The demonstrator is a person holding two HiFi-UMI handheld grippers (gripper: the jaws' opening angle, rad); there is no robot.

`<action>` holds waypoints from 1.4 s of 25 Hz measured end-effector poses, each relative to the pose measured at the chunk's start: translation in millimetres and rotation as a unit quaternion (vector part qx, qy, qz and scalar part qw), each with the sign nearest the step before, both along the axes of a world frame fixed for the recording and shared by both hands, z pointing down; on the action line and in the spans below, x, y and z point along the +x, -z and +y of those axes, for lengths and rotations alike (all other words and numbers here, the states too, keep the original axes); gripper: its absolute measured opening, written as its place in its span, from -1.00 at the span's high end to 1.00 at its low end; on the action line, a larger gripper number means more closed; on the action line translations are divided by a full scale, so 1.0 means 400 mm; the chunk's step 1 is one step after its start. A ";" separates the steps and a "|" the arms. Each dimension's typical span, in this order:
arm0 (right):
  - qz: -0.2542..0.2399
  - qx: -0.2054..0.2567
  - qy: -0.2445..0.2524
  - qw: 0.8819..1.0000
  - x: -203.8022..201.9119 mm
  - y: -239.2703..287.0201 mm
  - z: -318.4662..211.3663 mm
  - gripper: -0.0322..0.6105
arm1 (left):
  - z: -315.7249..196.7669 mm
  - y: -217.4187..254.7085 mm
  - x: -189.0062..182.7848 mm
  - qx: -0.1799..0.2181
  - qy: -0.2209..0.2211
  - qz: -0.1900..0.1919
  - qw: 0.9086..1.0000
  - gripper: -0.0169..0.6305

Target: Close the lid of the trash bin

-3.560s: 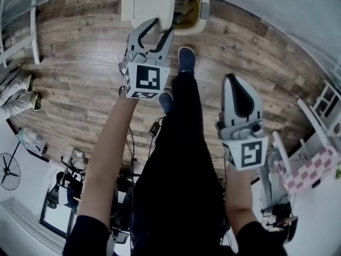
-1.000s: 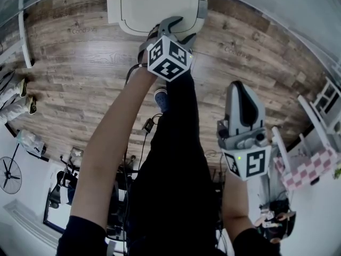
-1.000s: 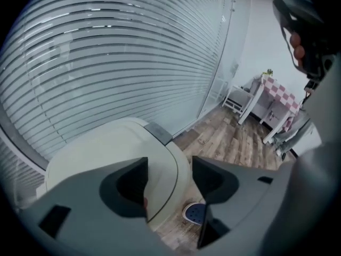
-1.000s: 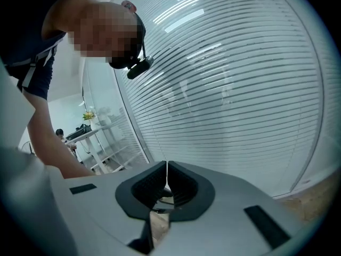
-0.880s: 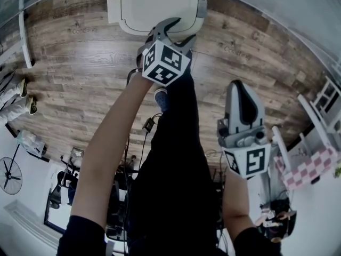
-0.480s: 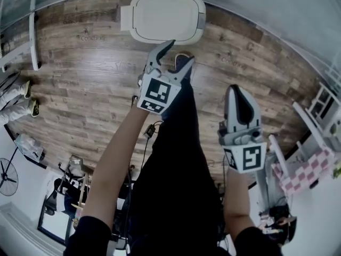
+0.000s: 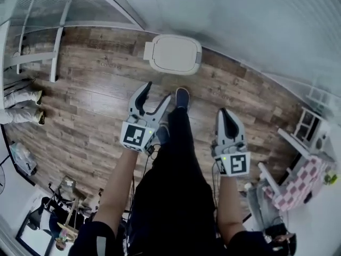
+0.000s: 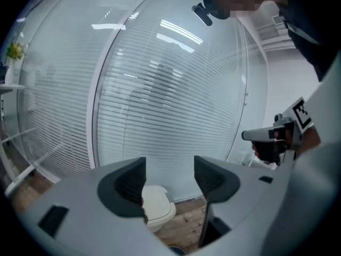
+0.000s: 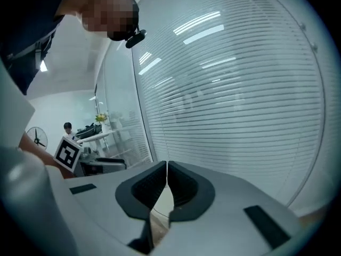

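Brown wood plank floor [image 7: 80,121], glass wall [image 8: 170,100] with white blinds, ceiling lights [image 9: 197,23] reflected in it, pink checked cloth [image 7: 300,181].

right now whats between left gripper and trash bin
Head view: only bare wood floor between the trash bin and the left gripper, whose empty jaws have just been opening.

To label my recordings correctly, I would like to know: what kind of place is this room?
Probably an office or a lab: a glass partition with horizontal blinds, a wood-plank floor with a closed white trash bin near the wall, and a desk farther off.
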State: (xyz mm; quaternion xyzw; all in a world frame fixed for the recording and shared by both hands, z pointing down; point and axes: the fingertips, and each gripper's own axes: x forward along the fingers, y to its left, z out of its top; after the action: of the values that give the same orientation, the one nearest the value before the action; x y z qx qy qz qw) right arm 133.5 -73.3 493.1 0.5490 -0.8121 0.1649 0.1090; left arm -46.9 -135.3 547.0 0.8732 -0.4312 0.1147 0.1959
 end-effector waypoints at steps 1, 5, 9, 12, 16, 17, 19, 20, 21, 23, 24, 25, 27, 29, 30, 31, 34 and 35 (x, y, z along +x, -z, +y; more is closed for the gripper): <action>0.006 0.009 0.003 1.000 -0.007 0.027 0.007 0.86 | 0.019 0.035 -0.026 0.001 0.001 -0.013 1.000 0.13; 0.016 0.036 0.007 0.999 -0.029 0.133 0.027 0.86 | 0.090 0.181 -0.100 0.032 0.029 -0.003 0.999 0.13; 0.030 0.055 0.014 0.998 -0.058 0.235 0.081 0.86 | 0.179 0.319 -0.157 0.060 0.058 0.021 0.996 0.13; 0.022 0.070 0.011 0.997 -0.062 0.289 0.135 0.86 | 0.254 0.425 -0.195 0.077 0.075 0.060 0.992 0.13; 0.015 0.081 0.000 0.997 -0.060 0.321 0.224 0.86 | 0.350 0.551 -0.238 0.109 0.098 0.088 0.985 0.13; 0.019 0.083 -0.001 0.996 -0.063 0.327 0.244 0.86 | 0.373 0.575 -0.245 0.115 0.100 0.096 0.984 0.13; 0.011 0.083 -0.006 0.996 -0.066 0.344 0.280 0.86 | 0.421 0.619 -0.261 0.128 0.098 0.103 0.981 0.13; 0.004 0.085 -0.010 0.996 -0.067 0.355 0.294 0.86 | 0.443 0.638 -0.271 0.137 0.094 0.099 0.981 0.13; 0.003 0.090 -0.013 0.996 -0.069 0.368 0.304 0.86 | 0.462 0.654 -0.284 0.145 0.091 0.093 0.981 0.13; 0.015 0.103 -0.016 0.994 -0.070 0.398 0.328 0.86 | 0.500 0.674 -0.314 0.152 0.095 0.090 0.980 0.13; 0.021 0.109 -0.017 0.994 -0.070 0.411 0.340 0.86 | 0.517 0.681 -0.329 0.155 0.101 0.089 0.979 0.13; 0.026 0.114 -0.017 0.993 -0.068 0.422 0.351 0.86 | 0.534 0.685 -0.343 0.158 0.106 0.088 0.978 0.13; 0.033 0.120 -0.016 0.992 -0.071 0.438 0.376 0.86 | 0.567 0.684 -0.361 0.161 0.111 0.082 0.977 0.13; 0.037 0.126 -0.012 0.991 -0.081 0.458 0.401 0.86 | 0.597 0.672 -0.371 0.158 0.112 0.073 0.978 0.13; 0.040 0.132 -0.010 0.990 -0.081 0.467 0.412 0.86 | 0.610 0.664 -0.375 0.155 0.114 0.071 0.979 0.13; 0.045 0.136 -0.007 0.990 -0.078 0.471 0.424 0.86 | 0.621 0.659 -0.379 0.151 0.119 0.075 0.978 0.13; 0.063 0.130 0.002 0.989 -0.081 0.484 0.463 0.86 | 0.646 0.663 -0.383 0.148 0.132 0.105 0.974 0.13; 0.074 0.129 0.006 0.989 -0.085 0.485 0.470 0.86 | 0.649 0.670 -0.384 0.153 0.133 0.106 0.973 0.14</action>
State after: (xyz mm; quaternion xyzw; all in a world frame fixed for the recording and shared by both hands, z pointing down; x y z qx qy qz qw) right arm 99.3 114.5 299.2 0.5643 -0.8196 0.0172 0.0976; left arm -200.6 124.2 279.2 0.8348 -0.5326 -0.0731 0.1184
